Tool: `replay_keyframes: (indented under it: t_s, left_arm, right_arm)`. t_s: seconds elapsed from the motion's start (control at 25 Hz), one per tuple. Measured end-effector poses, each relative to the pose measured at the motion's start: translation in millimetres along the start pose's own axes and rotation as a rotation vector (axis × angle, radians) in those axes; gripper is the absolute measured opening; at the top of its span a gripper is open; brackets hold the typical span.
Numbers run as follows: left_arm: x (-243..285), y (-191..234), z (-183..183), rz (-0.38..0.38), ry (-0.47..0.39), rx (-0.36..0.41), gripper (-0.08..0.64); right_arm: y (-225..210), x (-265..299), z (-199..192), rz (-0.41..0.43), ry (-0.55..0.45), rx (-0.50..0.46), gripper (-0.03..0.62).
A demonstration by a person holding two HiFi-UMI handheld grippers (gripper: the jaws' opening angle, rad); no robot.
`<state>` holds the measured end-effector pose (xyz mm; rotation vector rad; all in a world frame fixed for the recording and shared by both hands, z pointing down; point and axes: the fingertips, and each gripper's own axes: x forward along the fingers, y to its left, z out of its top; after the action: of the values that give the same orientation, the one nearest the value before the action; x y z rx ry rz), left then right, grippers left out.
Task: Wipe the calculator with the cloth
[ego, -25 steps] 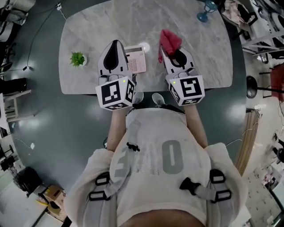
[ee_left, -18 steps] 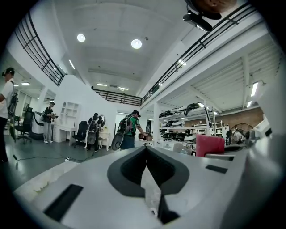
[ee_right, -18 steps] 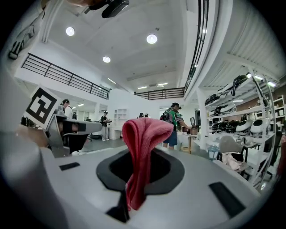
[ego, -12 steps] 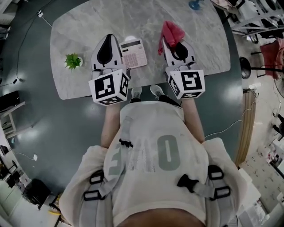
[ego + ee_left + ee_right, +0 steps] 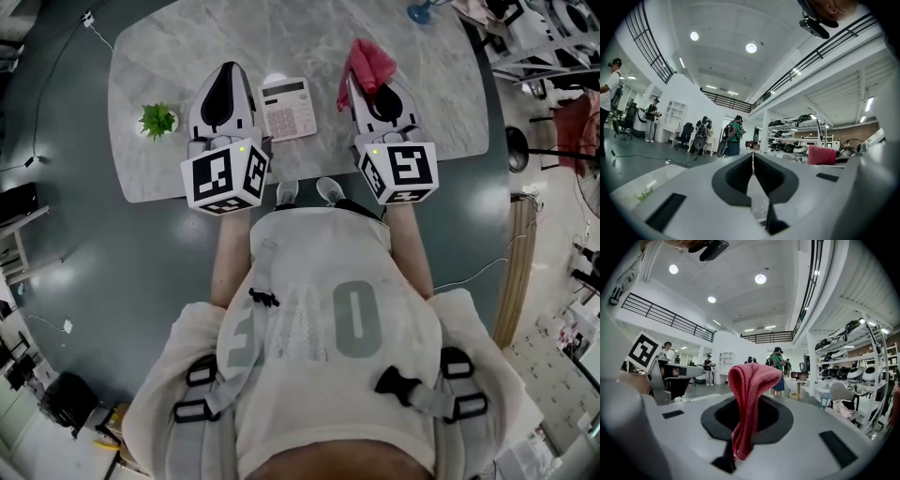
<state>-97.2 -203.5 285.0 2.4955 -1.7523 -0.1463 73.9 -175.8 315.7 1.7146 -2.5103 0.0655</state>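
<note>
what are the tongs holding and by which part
The right tongs grip the red cloth by a bunched fold, the rest sticking out past the tips. The left tongs are shut, empty.

Left hand-held gripper (image 5: 228, 71) level, jaws together; right hand-held gripper (image 5: 359, 85) tight on cloth (image 5: 370, 58).

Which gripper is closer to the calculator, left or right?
Left. The left gripper is close beside the calculator, at its left edge. The right gripper, shut on the red cloth, is off its right side with a gap.
</note>
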Motion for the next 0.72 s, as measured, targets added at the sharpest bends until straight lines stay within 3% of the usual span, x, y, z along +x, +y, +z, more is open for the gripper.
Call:
replay_keyframes:
  t_s: [0.16, 0.24, 0.36, 0.72]
  left_arm:
    - [3, -4, -2, -0.042, 0.000, 0.007, 0.040]
    - [5, -8, -6, -0.072, 0.018, 0.006, 0.158]
    - [8, -7, -13, -0.088, 0.046, -0.020, 0.259]
    - [11, -1, -21, -0.062, 0.070, -0.070, 0.288]
  right_arm:
    - [4, 3, -5, 0.026, 0.011, -0.009, 0.057]
    - [4, 3, -5, 0.032, 0.013, -0.007, 0.057]
    - [6, 2, -7, 0.039, 0.017, -0.004, 0.057]
    - [0, 3, -7, 0.039, 0.022, 0.003, 0.057]
